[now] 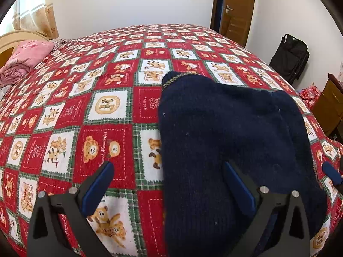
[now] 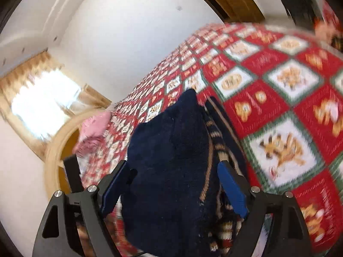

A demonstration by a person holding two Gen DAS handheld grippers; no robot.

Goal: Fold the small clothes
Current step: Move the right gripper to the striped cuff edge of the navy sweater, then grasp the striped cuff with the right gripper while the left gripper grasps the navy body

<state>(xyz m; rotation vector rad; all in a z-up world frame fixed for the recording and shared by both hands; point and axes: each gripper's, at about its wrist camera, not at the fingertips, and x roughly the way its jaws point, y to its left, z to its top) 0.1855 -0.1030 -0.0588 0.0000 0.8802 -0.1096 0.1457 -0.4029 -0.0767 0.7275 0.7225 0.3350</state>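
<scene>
A dark navy knitted sweater (image 1: 225, 128) lies folded on the bed's patchwork cover (image 1: 96, 107), with a striped cuff at its far end. My left gripper (image 1: 169, 177) hovers open over the sweater's near left edge. One finger is above the cover and the other above the knit, and neither grips anything. In the blurred, tilted right wrist view the sweater (image 2: 171, 150) shows tan and cream striped trim. It bulges between the wide-apart jaws of my right gripper (image 2: 174, 167), whose blue pads stand beside the fabric without pinching it. A blue pad of the right gripper (image 1: 332, 173) shows at the left wrist view's right edge.
A pink folded quilt (image 1: 25, 57) and a curved wooden headboard (image 1: 12, 40) are at the bed's far left. A black bag (image 1: 289, 57) leans on the wall beside a wooden door (image 1: 238, 6). A wooden cabinet (image 1: 330, 107) stands right of the bed.
</scene>
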